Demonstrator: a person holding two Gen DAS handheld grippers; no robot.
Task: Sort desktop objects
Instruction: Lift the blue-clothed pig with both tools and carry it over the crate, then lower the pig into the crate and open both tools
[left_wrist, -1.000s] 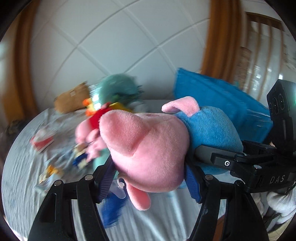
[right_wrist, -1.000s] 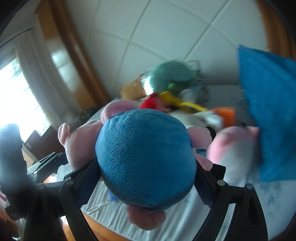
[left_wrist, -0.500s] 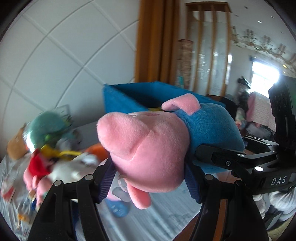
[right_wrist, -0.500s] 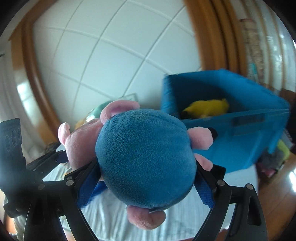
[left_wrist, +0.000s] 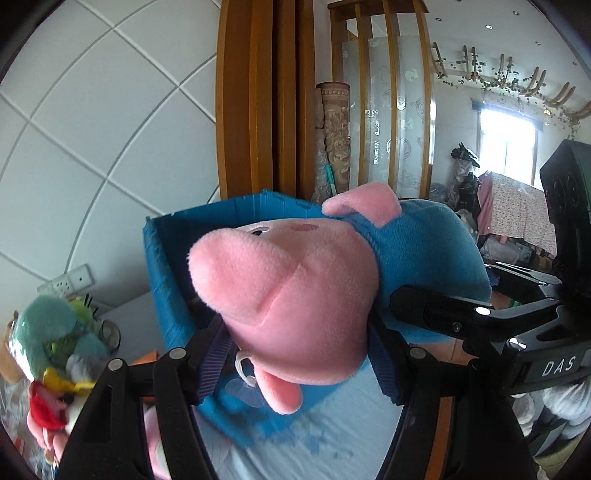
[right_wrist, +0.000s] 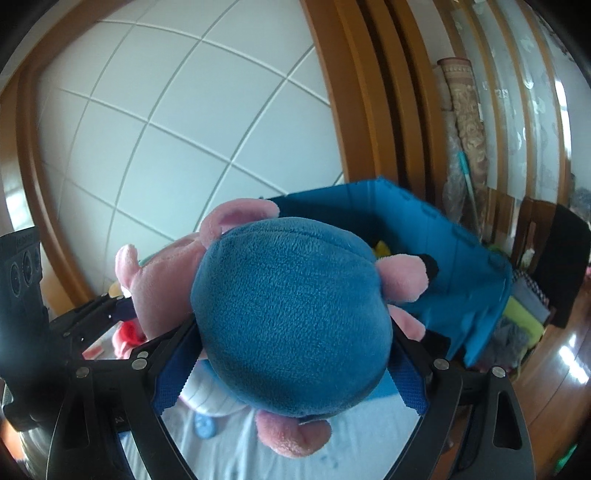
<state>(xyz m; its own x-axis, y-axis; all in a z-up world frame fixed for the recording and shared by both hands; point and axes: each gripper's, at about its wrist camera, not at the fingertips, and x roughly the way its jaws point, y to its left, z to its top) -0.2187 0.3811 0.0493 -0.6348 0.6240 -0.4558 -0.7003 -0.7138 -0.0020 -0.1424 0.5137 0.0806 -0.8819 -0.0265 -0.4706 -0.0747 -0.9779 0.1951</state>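
Both grippers clamp the same pig plush (left_wrist: 295, 295), one at each end, and it hangs in the air in front of the blue bin (left_wrist: 166, 266).

In the left wrist view the left gripper (left_wrist: 299, 354) has its jaws closed on the pink head, the blue pads pressed into the plush on either side. The snout fills the middle of the frame and points to the left; an ear stands above it, and the blue body runs off to the right, where the right gripper (left_wrist: 480, 317) comes in from the right edge and grips it. Behind the head, the bin's rim crosses the centre of the frame. At the lower left a heap of toys (left_wrist: 55, 354) lies on the pale cloth (left_wrist: 332, 454), blurred.

In the right wrist view the right gripper (right_wrist: 291, 369) is closed on the plush's round blue body (right_wrist: 291, 314), which fills the centre of the frame. The pink head and ears show at the upper left of the body, a pink foot pokes out below it, and an arm sticks out to the right. The left gripper (right_wrist: 92, 321) enters from the left edge beside the head. The bin (right_wrist: 443, 266) sits right of centre behind the plush, with something yellow (right_wrist: 382, 249) inside it. A panelled wall fills the upper left of both views.
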